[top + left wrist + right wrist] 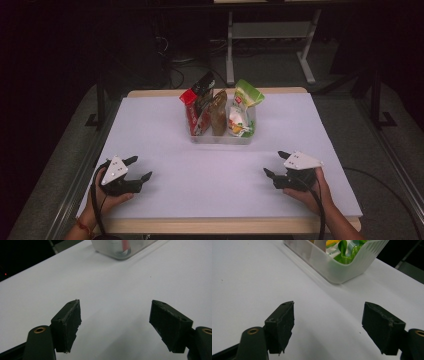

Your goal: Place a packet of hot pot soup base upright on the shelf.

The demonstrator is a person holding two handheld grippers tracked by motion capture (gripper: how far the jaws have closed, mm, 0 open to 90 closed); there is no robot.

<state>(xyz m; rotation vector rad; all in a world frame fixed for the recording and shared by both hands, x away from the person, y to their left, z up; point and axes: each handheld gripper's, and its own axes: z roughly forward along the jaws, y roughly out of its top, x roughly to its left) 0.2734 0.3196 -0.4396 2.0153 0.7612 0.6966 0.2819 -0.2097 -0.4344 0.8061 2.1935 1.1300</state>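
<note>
left gripper [138, 169]: near left on the table [150, 130], jaws wide apart, nothing between them; the left gripper view [116, 322] has bare white surface between the pads.
red pouch [196, 107]: leftmost in the bin, upright, leaning left, dark top corner poking up; print too small to read.
brown pouch [218, 112]: middle of the bin, upright, touching the red pouch; no readable label.
green-white pouch [242, 110]: right end of the bin, green top tilted right, small red logo patch near the top; letters not legible.
bin [220, 138]: clear plastic tub, far centre of the table, holds all three pouches; its near corner shows in the left gripper view [117, 255], its ribbed wall in the right gripper view [342, 270].
right gripper [276, 164]: near right, jaws spread wide, empty; clear of the bin in its own view [328, 322].
step: looks like the start or a pause; both grippers well apart from the bin, nothing touched.
next move: likely a reach forward to the bin; needs a pinch on a pouch top edge without tipping its neighbours.
readable text: none anywhere.
</note>
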